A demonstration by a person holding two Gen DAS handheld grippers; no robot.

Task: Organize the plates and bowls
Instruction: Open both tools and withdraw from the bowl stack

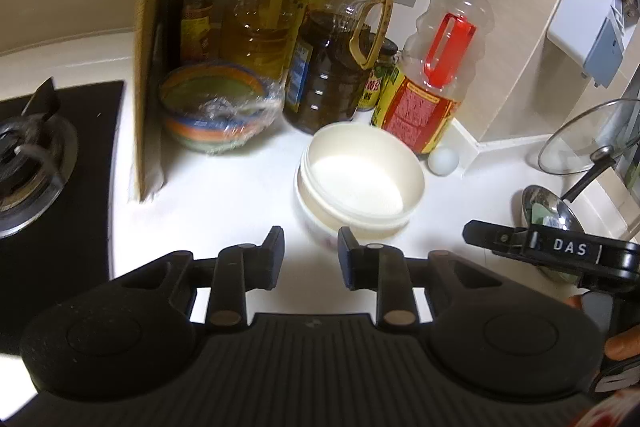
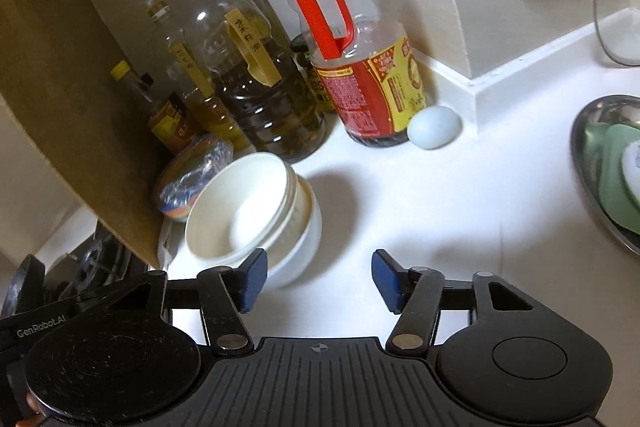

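The stack of white bowls (image 1: 360, 183) stands on the white counter (image 1: 224, 195) just ahead of both claws, the upper bowl nested in the lower one and sitting a little askew, which suggests it has been set down rather than pressed home. The left gripper (image 1: 311, 261) faces the stack with its jaws a small way apart and nothing between them; the bowls lie just beyond its right finger, not touched. The right gripper (image 2: 318, 281) stands wider open, also empty, with the stack ahead and to its left, the near rim just past its left fingertip and, as far as the view shows, apart from it. Both claws being empty and clear of the bowls, I judge the stacking step done and the hands free for the next piece. Beyond the stack and to the left of it sits a striped bowl covered in cling film (image 1: 218, 107), tucked against an upright cardboard panel (image 1: 146, 67) that screens the counter from the gas burner (image 1: 24, 163). Behind the bowls stand the oil bottles (image 1: 332, 39) and a red-handled sauce bottle (image 2: 360, 67), with a pale egg (image 2: 434, 127) at its foot. To the right of the right claw a steel pan (image 2: 588, 163) holds pale green dishes (image 2: 616, 175), likely the next things to sort
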